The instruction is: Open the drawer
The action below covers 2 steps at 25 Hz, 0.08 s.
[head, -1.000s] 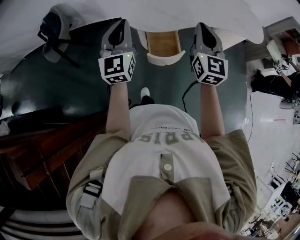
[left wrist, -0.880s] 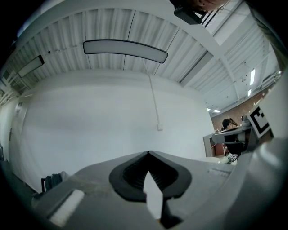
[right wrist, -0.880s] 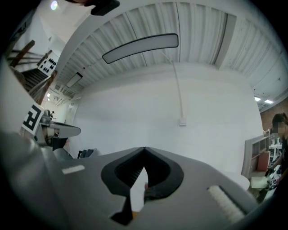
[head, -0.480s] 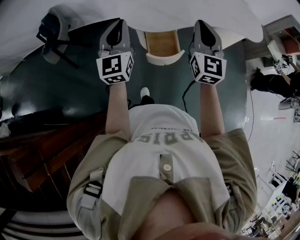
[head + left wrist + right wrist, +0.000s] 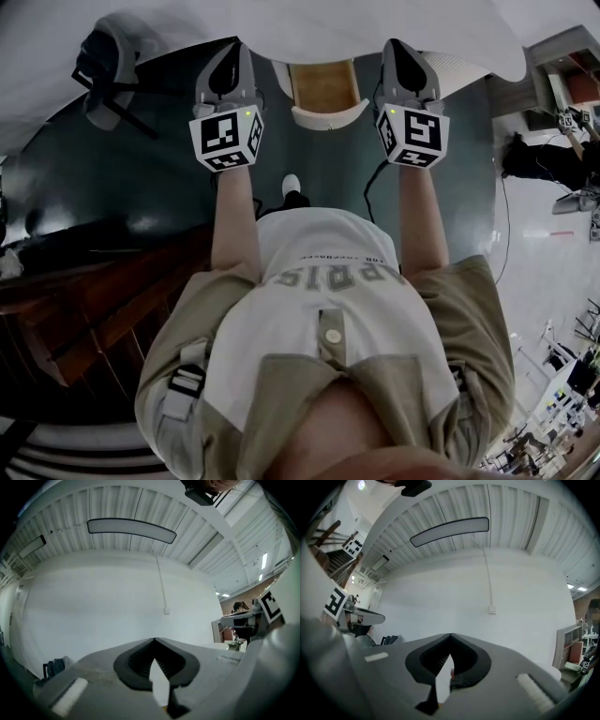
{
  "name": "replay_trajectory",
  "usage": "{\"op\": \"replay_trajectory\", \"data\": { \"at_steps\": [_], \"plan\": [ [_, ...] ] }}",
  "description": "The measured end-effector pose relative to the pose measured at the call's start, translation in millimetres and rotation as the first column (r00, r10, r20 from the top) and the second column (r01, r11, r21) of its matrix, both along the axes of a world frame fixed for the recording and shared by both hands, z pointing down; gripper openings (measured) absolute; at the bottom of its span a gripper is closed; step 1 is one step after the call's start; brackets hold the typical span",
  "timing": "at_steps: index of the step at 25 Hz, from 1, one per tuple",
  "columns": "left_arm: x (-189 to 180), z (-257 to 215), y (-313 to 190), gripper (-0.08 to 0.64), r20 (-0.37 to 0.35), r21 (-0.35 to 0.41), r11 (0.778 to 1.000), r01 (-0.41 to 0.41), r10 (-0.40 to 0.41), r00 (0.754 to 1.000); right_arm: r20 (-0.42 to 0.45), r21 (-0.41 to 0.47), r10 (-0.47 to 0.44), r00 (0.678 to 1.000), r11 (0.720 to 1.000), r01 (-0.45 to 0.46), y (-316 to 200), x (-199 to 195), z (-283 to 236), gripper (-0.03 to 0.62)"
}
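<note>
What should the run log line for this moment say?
left gripper: shut, empty | right gripper: shut, empty | drawer: looks open, untouched

two tools, left tool (image 5: 153, 641) and right tool (image 5: 450, 637), one drawer (image 5: 328, 114), one chair (image 5: 105, 64)

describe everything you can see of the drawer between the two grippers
The drawer stands pulled out from under the white tabletop. Its inside looks like light brown wood, with nothing visible in it. Its front is white and curved and faces the person. It sits between the left gripper and the right gripper. Both are shut and empty, and neither touches it.
</note>
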State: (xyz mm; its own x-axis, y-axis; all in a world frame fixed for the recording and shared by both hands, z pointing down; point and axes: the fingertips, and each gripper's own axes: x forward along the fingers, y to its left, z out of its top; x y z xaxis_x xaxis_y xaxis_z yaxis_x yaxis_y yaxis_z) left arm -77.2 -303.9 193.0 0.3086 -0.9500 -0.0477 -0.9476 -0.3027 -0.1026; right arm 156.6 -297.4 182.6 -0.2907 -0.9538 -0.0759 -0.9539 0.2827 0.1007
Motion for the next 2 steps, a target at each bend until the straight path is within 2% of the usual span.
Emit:
{"op": "replay_trajectory", "data": {
  "at_steps": [2],
  "plan": [
    [0.5, 0.9, -0.7, 0.005, -0.001, -0.002, 1.000, 0.000, 0.000, 1.000, -0.001, 0.001, 0.001, 1.000, 1.000, -0.001, -0.4, 1.2, 0.3, 0.000]
  ]
}}
